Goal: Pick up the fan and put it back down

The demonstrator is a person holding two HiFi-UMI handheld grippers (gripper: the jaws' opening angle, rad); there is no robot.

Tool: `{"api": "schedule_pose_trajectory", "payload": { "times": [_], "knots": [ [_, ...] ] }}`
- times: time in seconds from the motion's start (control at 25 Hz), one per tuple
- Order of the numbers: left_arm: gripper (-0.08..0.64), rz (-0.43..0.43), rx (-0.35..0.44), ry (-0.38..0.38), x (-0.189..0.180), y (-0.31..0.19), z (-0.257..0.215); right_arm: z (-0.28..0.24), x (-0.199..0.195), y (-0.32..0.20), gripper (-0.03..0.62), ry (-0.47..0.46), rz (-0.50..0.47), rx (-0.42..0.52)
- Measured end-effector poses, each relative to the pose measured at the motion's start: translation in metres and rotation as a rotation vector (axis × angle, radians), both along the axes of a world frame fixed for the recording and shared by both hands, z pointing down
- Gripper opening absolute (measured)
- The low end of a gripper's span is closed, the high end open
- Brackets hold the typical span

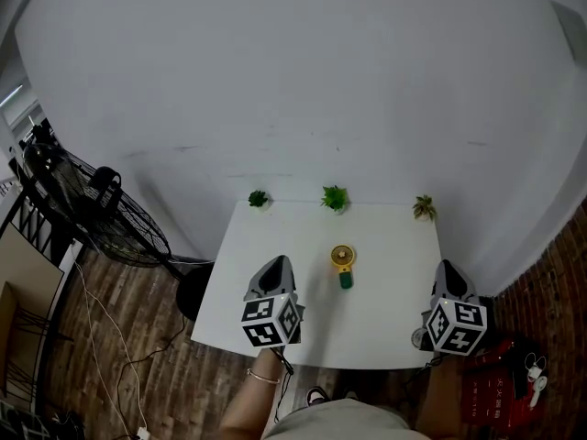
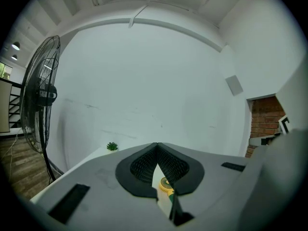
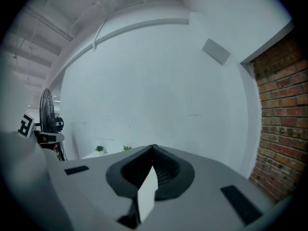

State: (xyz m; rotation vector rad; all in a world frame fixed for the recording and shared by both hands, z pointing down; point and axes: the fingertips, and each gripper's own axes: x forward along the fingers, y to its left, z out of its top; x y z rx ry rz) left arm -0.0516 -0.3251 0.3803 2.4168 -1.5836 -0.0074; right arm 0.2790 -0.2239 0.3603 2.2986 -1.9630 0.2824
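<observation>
Hovering at the bench's near edge, your left gripper has its fingers closed, empty; right gripper likewise. The fan lies mid-bench, head far, handle near, closer to your left.

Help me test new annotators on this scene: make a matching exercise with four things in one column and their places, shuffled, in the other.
Things
1. small fan
2. floor fan
3. left gripper
4. right gripper

Places
A. at the near right corner of the table
B. on the floor, left of the table
C. lying in the middle of the table
D. over the near left part of the table

Pairs: 1-C, 2-B, 3-D, 4-A
</observation>
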Motion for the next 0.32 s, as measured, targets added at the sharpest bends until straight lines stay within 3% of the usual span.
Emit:
{"api": "schedule_pose_trajectory", "payload": {
  "times": [0.32],
  "knots": [
    [0.009, -0.002, -0.013, 0.010, -0.011, -0.008, 0.006, 0.001, -0.013, -0.008, 0.002, 0.007, -0.005, -0.009]
  ]
}}
